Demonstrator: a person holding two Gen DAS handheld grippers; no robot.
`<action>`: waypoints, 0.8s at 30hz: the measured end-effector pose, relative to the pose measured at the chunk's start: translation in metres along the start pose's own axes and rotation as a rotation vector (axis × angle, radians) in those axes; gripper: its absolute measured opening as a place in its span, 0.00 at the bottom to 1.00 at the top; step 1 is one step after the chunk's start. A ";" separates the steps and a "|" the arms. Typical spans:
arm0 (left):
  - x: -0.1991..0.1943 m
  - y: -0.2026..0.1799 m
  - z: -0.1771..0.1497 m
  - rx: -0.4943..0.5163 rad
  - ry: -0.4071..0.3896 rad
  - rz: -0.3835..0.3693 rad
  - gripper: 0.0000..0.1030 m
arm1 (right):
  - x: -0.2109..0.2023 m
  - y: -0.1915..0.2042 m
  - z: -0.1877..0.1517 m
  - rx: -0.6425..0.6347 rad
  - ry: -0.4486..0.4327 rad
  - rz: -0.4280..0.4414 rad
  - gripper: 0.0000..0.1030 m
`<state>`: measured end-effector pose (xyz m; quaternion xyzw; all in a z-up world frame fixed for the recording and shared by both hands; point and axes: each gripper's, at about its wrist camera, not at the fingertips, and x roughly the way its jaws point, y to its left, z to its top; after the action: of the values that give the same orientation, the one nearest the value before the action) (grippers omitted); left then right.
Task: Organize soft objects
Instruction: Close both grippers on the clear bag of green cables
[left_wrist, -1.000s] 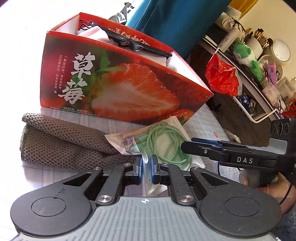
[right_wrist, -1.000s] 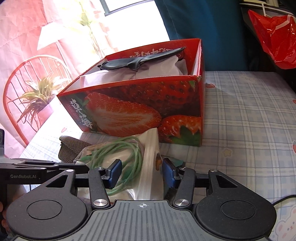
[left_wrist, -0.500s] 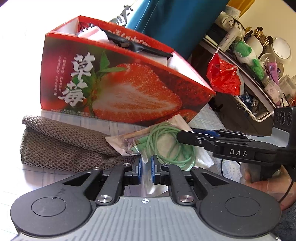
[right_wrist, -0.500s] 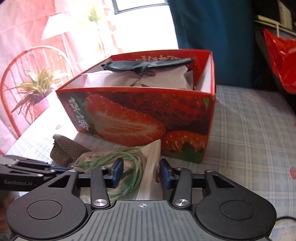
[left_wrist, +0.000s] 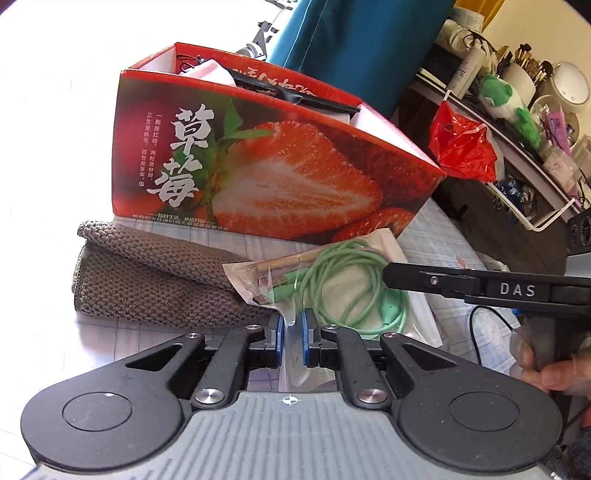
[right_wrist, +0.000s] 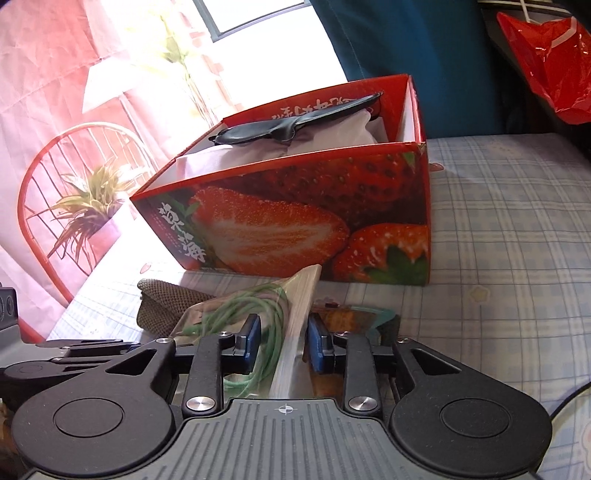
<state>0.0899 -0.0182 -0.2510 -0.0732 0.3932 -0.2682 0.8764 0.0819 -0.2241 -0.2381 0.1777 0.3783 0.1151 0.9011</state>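
Observation:
A clear plastic bag (left_wrist: 343, 280) holding a coiled green cable lies in front of the red strawberry box (left_wrist: 258, 184). My left gripper (left_wrist: 292, 334) is shut on the bag's near edge. My right gripper (right_wrist: 283, 345) straddles the bag's other side (right_wrist: 295, 314), jaws narrowly open around the plastic and cable; it shows from the side in the left wrist view (left_wrist: 461, 284). A folded brown knitted cloth (left_wrist: 147, 273) lies left of the bag, partly under it. The box (right_wrist: 295, 206) holds white fabric and a black eye mask (right_wrist: 291, 123).
The checked tablecloth (right_wrist: 498, 258) extends to the right. A small packet (right_wrist: 343, 317) lies under the right gripper's fingers. A red plastic bag (left_wrist: 461, 147) hangs on a cluttered shelf at the right. A teal curtain (left_wrist: 351, 48) hangs behind the box.
My right gripper has narrowed its jaws around the bag and lifted with it. My left gripper stays shut on the bag, and the view has pulled back a little from the box.

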 end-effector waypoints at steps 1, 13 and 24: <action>0.000 0.000 0.000 -0.002 -0.001 0.001 0.10 | 0.000 0.001 -0.001 0.000 -0.001 -0.004 0.26; -0.019 -0.006 -0.002 0.021 -0.073 0.029 0.10 | -0.003 0.008 -0.011 -0.001 -0.051 -0.014 0.13; -0.030 -0.011 0.003 0.052 -0.134 0.039 0.10 | -0.016 0.009 -0.006 -0.001 -0.113 -0.008 0.04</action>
<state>0.0709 -0.0116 -0.2255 -0.0607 0.3280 -0.2557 0.9074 0.0661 -0.2200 -0.2281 0.1819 0.3278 0.1013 0.9215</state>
